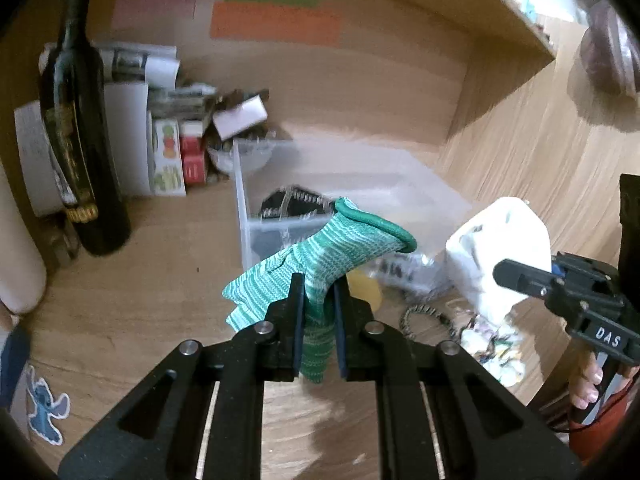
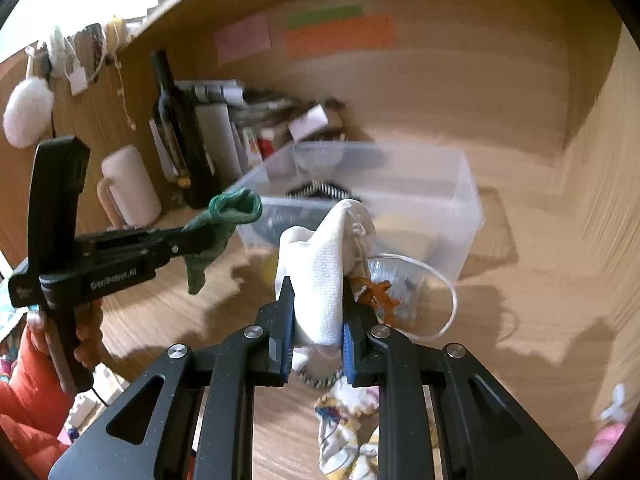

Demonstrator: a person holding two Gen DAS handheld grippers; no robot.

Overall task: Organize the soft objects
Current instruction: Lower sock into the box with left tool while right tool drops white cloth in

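My left gripper (image 1: 318, 300) is shut on a green knit glove (image 1: 332, 248) and holds it up above the wooden desk, just in front of a clear plastic bin (image 1: 320, 184). In the right wrist view the left gripper (image 2: 196, 240) comes in from the left with the same glove (image 2: 224, 220). My right gripper (image 2: 318, 300) is shut on a white cloth pouch (image 2: 324, 272) and holds it up in front of the bin (image 2: 420, 200). In the left wrist view the right gripper (image 1: 516, 276) holds the pouch (image 1: 492, 248) at the right. The bin holds a dark comb-like item (image 1: 296, 202).
A dark wine bottle (image 1: 76, 128), a white mug (image 2: 128, 188) and boxes (image 1: 192, 152) stand at the back left. A patterned cloth (image 2: 344, 432), a clear cup (image 2: 396, 284), a bead bracelet (image 1: 424, 316) and a yellow item (image 1: 364, 288) lie on the desk near the bin.
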